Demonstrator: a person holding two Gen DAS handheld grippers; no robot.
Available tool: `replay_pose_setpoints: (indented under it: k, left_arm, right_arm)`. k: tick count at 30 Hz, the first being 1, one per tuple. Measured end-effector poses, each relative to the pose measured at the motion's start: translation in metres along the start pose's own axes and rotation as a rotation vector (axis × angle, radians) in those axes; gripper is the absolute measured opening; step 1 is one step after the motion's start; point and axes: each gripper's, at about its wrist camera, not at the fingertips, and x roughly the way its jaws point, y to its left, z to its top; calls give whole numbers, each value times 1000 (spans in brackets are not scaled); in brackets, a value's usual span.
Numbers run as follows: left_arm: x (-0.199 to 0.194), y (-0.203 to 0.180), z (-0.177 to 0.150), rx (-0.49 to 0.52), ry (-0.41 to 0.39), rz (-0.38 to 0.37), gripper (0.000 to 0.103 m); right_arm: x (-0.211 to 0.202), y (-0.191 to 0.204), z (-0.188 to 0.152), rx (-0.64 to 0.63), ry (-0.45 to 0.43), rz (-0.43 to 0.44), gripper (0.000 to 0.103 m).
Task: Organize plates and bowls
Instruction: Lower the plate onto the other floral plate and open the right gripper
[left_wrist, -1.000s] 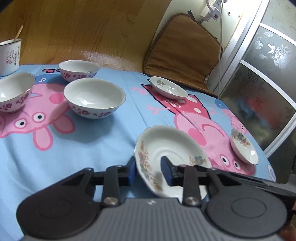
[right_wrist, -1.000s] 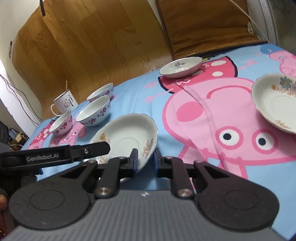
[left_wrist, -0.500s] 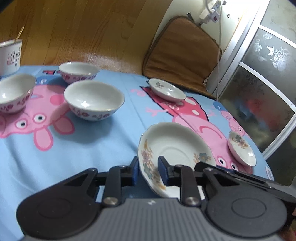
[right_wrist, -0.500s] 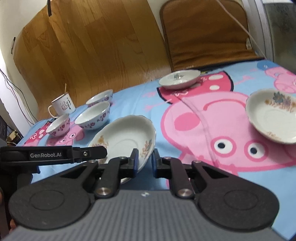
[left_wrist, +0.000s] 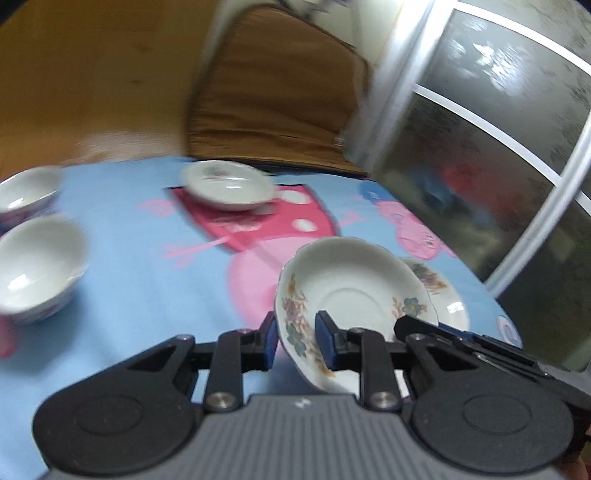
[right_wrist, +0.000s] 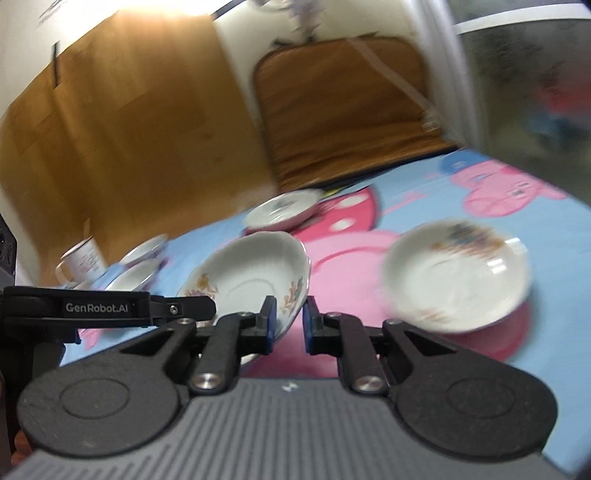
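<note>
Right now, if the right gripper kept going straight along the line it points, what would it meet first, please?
The right gripper, shut on the scalloped plate's rim, points over the pink-and-blue cartoon cloth. It would probably meet the cloth first, or else the small floral dish slightly left of that line; blur leaves depth unclear.

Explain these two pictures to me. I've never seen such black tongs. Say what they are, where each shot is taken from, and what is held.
No robot here: a person carries two hand-held grippers, each with a camera looking along its fingers. One picture is from the left gripper, the other from the right gripper. Both grip opposite rims of the same flowered plate, lifted and tilted above the blue cartoon cloth. On the cloth lie another flowered plate, a small dish, some bowls and a mug.
</note>
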Motion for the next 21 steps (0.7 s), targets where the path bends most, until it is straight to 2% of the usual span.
replay_pose_setpoints:
  k: [8, 14, 16, 18, 20, 21]
  left_arm:
    - [57, -63, 21, 107, 42, -81, 23]
    - [88, -80, 23, 148, 69, -57, 24]
    - [92, -79, 23, 148, 88, -45, 32]
    - [88, -74, 24, 135, 77, -36, 40]
    - [84, -71, 25, 128, 58, -20, 43]
    - [84, -69, 27, 119, 58, -18, 45]
  right_arm:
    - [-17, -55, 12, 53, -79, -141, 17]
    - [-6, -82, 11, 71, -56, -183, 19]
    - [-2, -86, 10, 86, -47, -185, 22]
    - [-4, -92, 10, 110, -74, -179, 29]
    - [-11, -97, 12, 125, -104, -211, 42]
    - [-13, -100, 11, 131, -118, -225, 52]
